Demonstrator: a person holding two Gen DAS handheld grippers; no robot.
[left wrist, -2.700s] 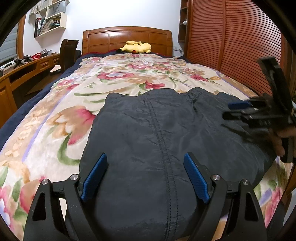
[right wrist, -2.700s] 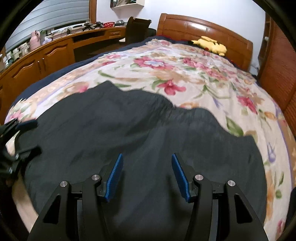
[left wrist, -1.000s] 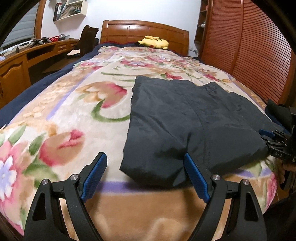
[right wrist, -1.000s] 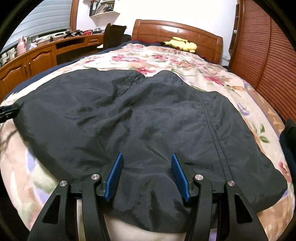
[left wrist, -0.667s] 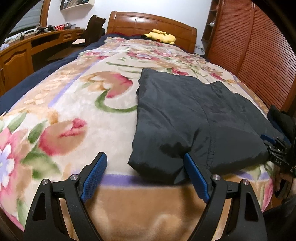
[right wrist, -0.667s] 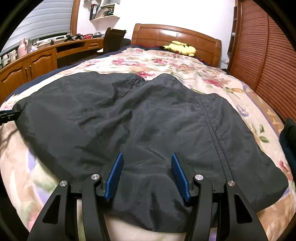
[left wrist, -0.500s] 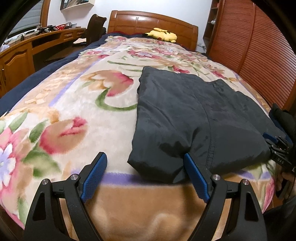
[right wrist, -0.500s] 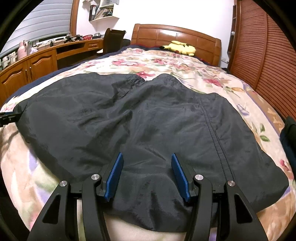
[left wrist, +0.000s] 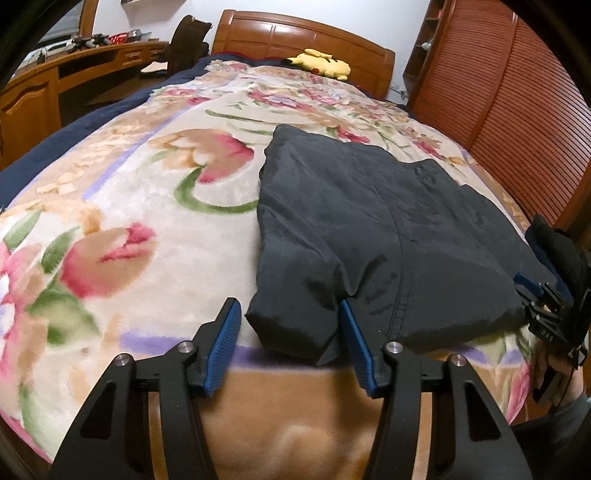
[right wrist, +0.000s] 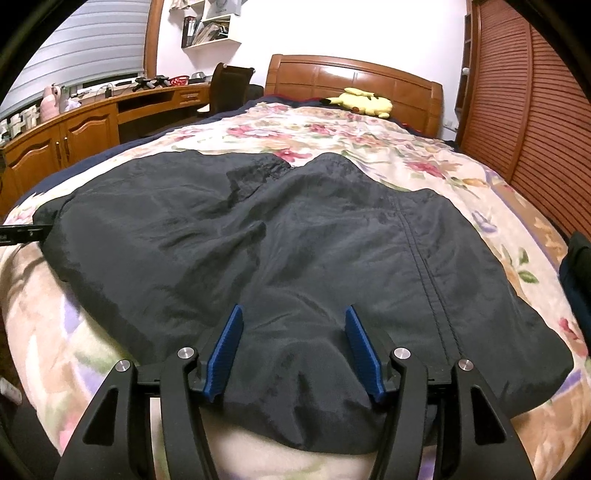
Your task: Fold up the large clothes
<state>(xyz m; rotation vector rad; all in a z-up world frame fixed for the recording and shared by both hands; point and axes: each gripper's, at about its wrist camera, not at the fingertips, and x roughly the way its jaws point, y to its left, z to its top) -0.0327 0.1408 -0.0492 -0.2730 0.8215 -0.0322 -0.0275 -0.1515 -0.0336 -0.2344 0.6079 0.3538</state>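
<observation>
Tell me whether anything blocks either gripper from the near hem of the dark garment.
Nothing visible does. The left gripper, its jaws closing, already straddles the dark garment at its near corner; the right gripper has the hem between its pads.

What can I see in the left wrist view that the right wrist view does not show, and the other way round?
Only the left wrist view shows the left gripper, its jaws closing around the near corner of the dark garment without pressing it yet.

Only the right wrist view shows the window blind and the wall shelf.

Both show the floral blanket, the yellow plush toy, the headboard and the right gripper.
</observation>
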